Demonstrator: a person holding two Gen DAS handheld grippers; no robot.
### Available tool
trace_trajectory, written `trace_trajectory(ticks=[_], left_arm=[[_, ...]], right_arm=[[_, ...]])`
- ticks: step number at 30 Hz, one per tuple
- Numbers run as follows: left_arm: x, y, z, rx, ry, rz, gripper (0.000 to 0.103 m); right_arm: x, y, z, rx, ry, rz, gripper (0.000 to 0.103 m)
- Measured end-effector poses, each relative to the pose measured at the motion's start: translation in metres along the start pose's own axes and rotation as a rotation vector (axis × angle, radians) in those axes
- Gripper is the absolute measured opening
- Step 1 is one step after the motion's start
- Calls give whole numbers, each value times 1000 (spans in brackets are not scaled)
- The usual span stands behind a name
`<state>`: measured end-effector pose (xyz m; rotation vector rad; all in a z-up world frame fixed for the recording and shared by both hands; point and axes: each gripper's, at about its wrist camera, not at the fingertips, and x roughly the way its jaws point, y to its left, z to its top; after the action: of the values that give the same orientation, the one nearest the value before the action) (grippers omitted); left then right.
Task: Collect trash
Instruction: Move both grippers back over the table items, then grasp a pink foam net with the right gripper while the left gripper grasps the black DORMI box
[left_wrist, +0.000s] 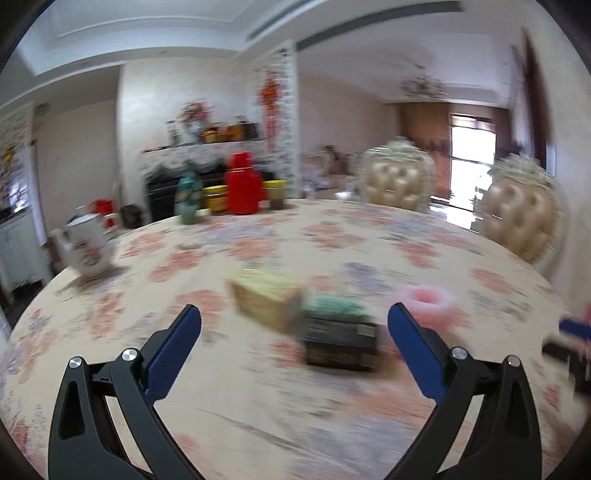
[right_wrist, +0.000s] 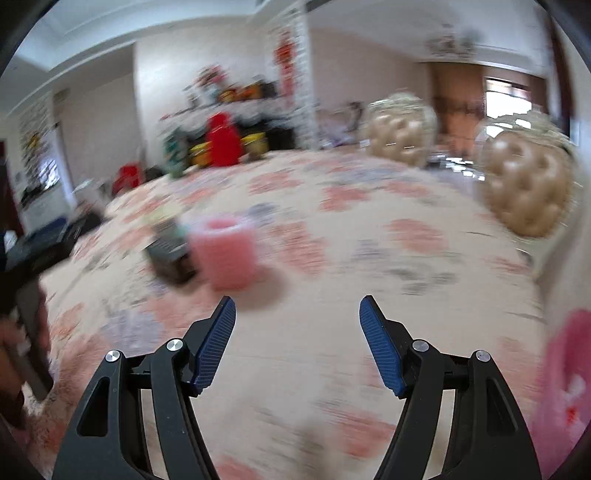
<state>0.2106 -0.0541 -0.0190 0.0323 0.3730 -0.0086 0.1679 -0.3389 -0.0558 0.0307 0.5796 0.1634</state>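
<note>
Here, both hand-held grippers agape: left (left_wrist: 293, 314); right (right_wrist: 297, 304); empty.

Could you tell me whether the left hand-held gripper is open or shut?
Open: the left hand-held gripper has its blue fingers spread wide, with nothing between them.

My left gripper (left_wrist: 294, 312) has two black skeletal arms with long slots, silver round screws at the joints, and blue textured pads (left_wrist: 173, 354). My right gripper (right_wrist: 297, 302) looks identical (same blue ribbed pads (right_wrist: 215, 345), same silver screws, no markings I can read).
</note>
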Motion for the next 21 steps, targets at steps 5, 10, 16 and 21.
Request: trace_trajectory(ticks=[5,10,16,21], left_arm=[[18,53,1,-98,3,106,98],[21,75,-8,-198,35,110,98],[20,64,-10,-206,61,39,98],[21,52,-11,-184,65,3,98]], right_arm=[[44,60,16,-81,86,101,67],[70,92,26,-132,125,138,68],[77,91,41,-118,123,97,79],[84,72,47,-105,112,17,84]])
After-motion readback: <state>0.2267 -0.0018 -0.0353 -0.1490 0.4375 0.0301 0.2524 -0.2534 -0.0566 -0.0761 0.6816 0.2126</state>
